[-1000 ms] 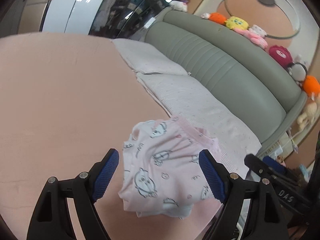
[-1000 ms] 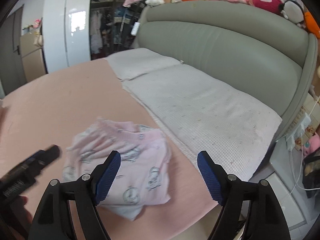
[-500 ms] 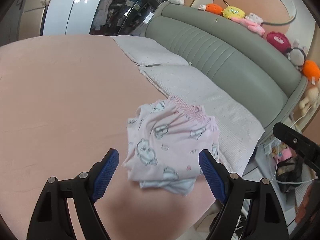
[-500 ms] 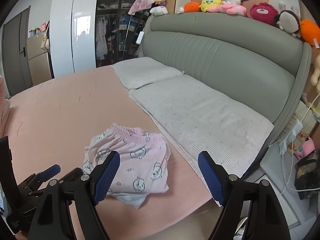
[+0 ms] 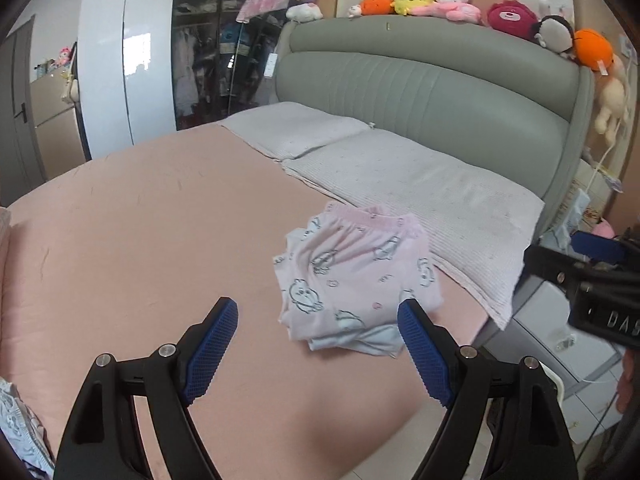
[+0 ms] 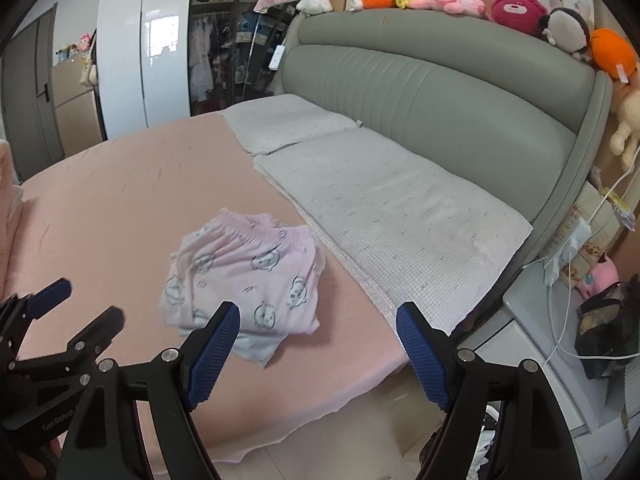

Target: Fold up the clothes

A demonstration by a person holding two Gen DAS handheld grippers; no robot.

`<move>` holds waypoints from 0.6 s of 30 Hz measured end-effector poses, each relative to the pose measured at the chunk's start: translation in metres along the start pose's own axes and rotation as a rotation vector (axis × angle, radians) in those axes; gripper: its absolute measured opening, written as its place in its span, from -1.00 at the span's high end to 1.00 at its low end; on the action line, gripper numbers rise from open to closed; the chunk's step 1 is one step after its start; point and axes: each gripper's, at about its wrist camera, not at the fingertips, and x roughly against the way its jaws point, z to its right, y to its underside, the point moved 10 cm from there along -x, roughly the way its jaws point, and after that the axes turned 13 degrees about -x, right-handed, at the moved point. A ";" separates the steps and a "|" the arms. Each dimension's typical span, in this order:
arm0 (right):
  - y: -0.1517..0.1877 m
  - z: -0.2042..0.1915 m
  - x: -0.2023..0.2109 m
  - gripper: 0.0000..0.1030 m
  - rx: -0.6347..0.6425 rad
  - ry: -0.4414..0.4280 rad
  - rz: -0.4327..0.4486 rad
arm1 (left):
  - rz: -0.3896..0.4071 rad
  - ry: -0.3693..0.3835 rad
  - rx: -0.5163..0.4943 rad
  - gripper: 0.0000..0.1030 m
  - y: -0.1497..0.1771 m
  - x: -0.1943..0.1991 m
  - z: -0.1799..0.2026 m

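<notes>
A pink-sheeted bed (image 5: 140,220) fills most of both views, a grey headboard (image 6: 440,92) at upper right. The folded pink pyjamas (image 5: 356,276) lie right of centre in the left wrist view, near the bed's edge. Left gripper (image 5: 318,344) and right gripper (image 6: 318,344) hover empty, jaws spread wide.

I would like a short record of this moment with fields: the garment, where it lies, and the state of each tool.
garment: pink printed shorts, folded into a small stack
place: on the pink bed sheet, beside the grey pillow cover, near the bed's corner
left tool: open, holds nothing, apart from the shorts
right tool: open, holds nothing
</notes>
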 end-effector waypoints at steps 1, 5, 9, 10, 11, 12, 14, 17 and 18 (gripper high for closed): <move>0.001 0.000 0.004 -0.57 0.004 -0.001 0.003 | 0.000 0.001 -0.002 -0.60 -0.001 0.004 0.001; 0.004 0.001 0.015 -0.57 0.013 -0.009 0.010 | -0.018 0.018 0.014 -0.60 -0.002 0.018 0.004; 0.009 -0.003 0.024 -0.57 0.026 -0.017 -0.001 | -0.073 -0.001 0.007 -0.60 0.004 0.025 0.002; 0.010 -0.004 0.026 -0.57 0.033 -0.014 -0.001 | -0.083 -0.009 0.006 -0.60 0.005 0.026 0.002; 0.011 -0.006 0.028 -0.57 0.040 -0.012 0.000 | -0.088 -0.014 0.006 -0.60 0.006 0.028 0.001; 0.011 -0.008 0.030 -0.57 0.047 -0.010 0.001 | -0.088 -0.013 0.007 -0.60 0.007 0.029 0.001; 0.013 -0.010 0.033 -0.57 0.053 -0.015 0.001 | -0.086 -0.008 0.009 -0.60 0.007 0.033 0.000; 0.012 -0.012 0.039 -0.57 0.051 -0.024 0.010 | -0.086 -0.015 0.012 -0.60 0.006 0.037 0.000; 0.012 -0.011 0.040 -0.57 0.050 -0.020 0.014 | -0.085 -0.018 0.012 -0.60 0.006 0.038 0.000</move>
